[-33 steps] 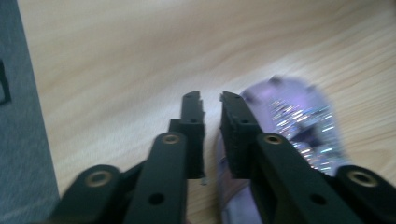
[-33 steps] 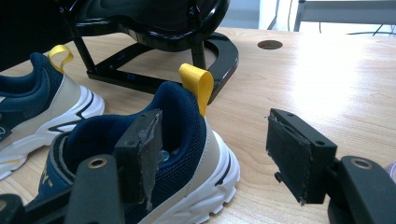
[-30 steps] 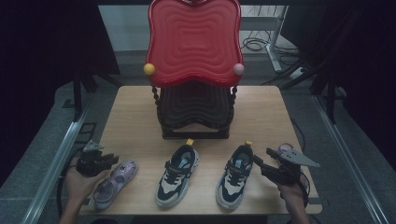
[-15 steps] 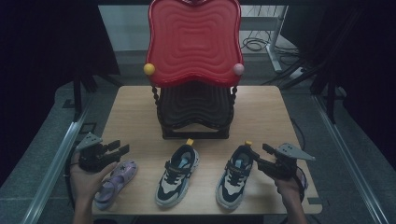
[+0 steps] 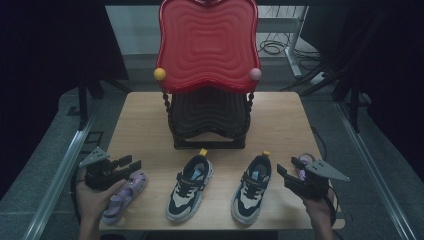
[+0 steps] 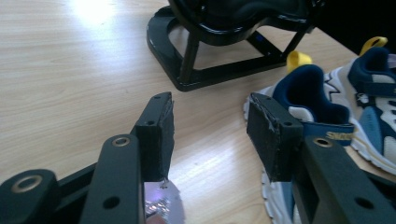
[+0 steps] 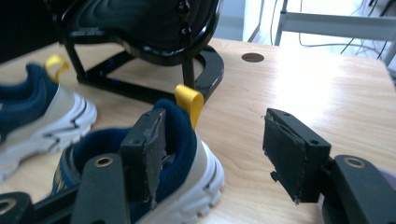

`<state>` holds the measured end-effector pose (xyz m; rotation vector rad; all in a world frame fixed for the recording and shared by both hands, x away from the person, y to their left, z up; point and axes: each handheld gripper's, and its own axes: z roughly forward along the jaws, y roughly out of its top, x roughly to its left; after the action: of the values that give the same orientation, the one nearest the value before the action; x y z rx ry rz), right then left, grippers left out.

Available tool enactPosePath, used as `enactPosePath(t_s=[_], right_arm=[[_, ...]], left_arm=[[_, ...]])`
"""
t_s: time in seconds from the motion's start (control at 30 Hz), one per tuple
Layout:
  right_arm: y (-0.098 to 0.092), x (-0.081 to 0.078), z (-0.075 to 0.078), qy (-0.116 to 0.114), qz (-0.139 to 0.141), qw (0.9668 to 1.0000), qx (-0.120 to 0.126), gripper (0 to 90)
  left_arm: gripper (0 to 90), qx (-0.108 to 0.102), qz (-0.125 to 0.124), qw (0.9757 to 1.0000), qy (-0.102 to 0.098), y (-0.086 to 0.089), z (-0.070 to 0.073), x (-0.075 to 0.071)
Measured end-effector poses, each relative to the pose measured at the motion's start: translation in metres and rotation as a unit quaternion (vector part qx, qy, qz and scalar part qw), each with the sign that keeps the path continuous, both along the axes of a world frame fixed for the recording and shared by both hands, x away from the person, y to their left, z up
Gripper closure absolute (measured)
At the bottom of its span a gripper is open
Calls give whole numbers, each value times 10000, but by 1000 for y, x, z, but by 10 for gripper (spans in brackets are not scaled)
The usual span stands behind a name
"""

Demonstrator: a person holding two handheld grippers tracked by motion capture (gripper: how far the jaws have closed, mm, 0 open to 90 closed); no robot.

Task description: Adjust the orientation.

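A purple shoe (image 5: 121, 196) lies at the table's front left, and its toe (image 6: 160, 205) peeks out below my left jaw. My left gripper (image 5: 134, 164) (image 6: 210, 135) hovers just above and behind it. Its jaws have just been opening and stand open with nothing between them. Two navy-and-white sneakers (image 5: 190, 187) (image 5: 252, 188) sit side by side at the front centre. My right gripper (image 5: 283, 173) (image 7: 215, 149) is open beside the right sneaker's heel (image 7: 187, 154); the left jaw is close to the heel without pinching it. A second purple shoe (image 5: 302, 161) shows beside that gripper.
A black stand (image 5: 210, 120) with a red wavy panel (image 5: 207, 45) stands in the middle of the wooden table (image 5: 280, 120); its base (image 6: 219, 65) (image 7: 140, 60) lies just behind the shoes. The table's front edge is close to both hands.
My left gripper let go of the purple shoe, opened its jaws and lifted up and back off it. The shoe stays on the table. The right gripper has hardly moved.
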<state>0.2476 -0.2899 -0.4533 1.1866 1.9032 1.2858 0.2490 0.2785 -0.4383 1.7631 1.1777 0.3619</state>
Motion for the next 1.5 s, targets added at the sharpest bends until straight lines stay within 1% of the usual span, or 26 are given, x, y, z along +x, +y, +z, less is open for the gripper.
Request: enactPosePath(t_s=[0.03,0.1,0.17,0.23,0.27,0.33,0.47,0.5,0.57,0.63,0.8,0.87,0.93,1.07,1.17,1.23,1.3,1.5], right_arm=[[-2,-3,1,-9,11,10000,-60,390],[-7,-10,0,-19,20,10000,-95,399],[-13,-14,-2,39,24,9999,-116,429],[-20,-17,-7,125,61,9998,-105,487],[-23,-18,-8,171,60,9998,-54,519],[-29,-19,-10,225,10,9997,-25,597],[-37,-20,-13,308,-95,9994,-160,765],[-40,-21,-13,340,-114,9992,-160,802],[-46,-22,-14,392,-137,9991,-124,855],[-52,-24,-14,394,-173,9990,-119,887],[-64,-29,-9,357,-250,9987,-250,896],[-70,-31,-9,389,-331,9982,-300,896],[-77,-32,-11,433,-426,9975,-359,896],[-94,-35,-16,543,-655,9958,-349,896],[-103,-36,-20,591,-729,9950,-338,896],[-107,-36,-22,632,-798,9942,-361,896],[-110,-35,-25,687,-840,9931,-438,896],[-117,-32,-35,888,-987,9892,-623,896]], left_arm=[[511,-22,-9,10000,-17,0,1,-3],[504,-60,10,10000,-9,1,1,-7],[503,-23,53,10000,12,2,1,-9],[503,-34,52,10000,-16,2,2,-10],[503,-22,36,10000,-20,2,3,-10],[501,10,34,10000,-1,2,2,-7],[494,51,-24,9999,109,-1,-5,-1],[491,48,-51,9999,118,-3,-6,0],[484,34,-94,9998,145,-6,-8,1],[478,54,-127,9998,140,-9,-8,2],[472,106,-179,9996,188,-12,-9,1],[472,117,-176,9995,222,-13,-9,0],[470,148,-193,9995,221,-13,-10,1],[460,165,-201,9993,257,-15,-11,3],[454,198,-214,9992,265,-16,-12,4],[449,235,-220,9991,282,-17,-12,4],[445,254,-229,9990,280,-18,-12,2],[440,258,-184,9990,316,-16,-12,0]])
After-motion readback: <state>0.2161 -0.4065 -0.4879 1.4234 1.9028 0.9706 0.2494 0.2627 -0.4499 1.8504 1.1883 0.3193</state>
